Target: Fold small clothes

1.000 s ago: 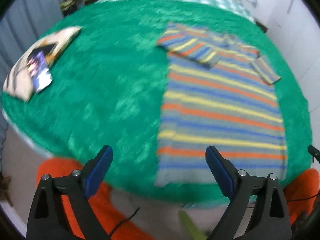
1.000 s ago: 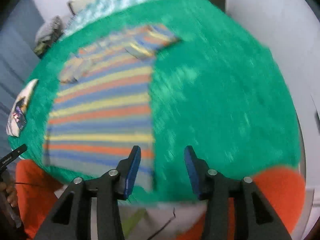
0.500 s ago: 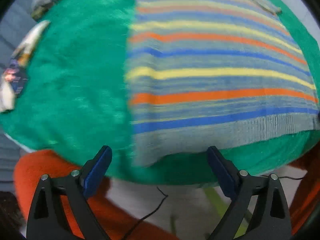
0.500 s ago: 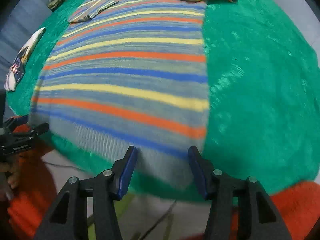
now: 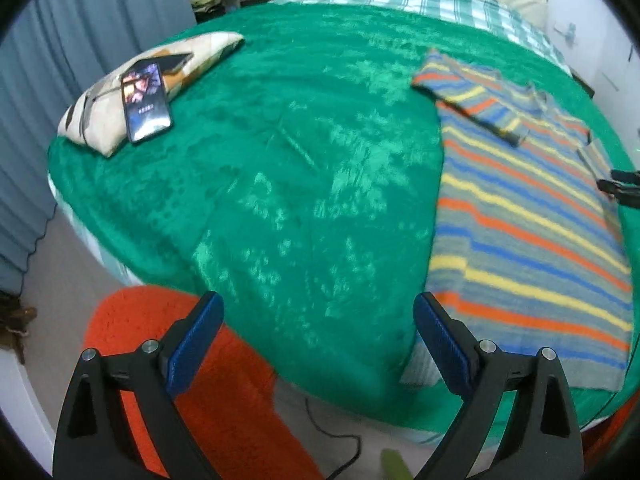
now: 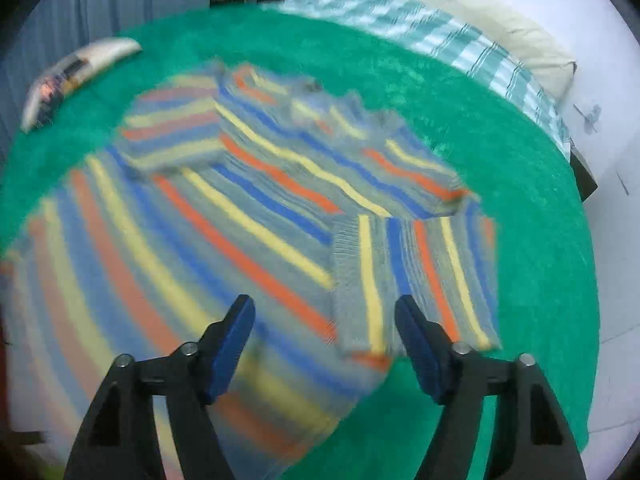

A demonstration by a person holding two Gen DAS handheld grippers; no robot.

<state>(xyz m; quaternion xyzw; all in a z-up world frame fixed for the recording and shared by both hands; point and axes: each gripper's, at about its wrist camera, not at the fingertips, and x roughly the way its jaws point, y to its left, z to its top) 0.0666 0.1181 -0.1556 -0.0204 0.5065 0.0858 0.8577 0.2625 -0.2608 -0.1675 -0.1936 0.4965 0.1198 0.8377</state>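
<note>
Right gripper (image 6: 324,338) parted | striped shirt (image 6: 224,216) flat, apparently 2 sleeves folded in

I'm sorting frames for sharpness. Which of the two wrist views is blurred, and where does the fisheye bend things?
Left wrist view: mostly sharp, the striped knit shirt and the black phone read clearly; the green plush blanket bulges into a dome. Right wrist view: motion blur smears the shirt's stripes, worst at lower left, while the open right gripper stays crisp.
</note>
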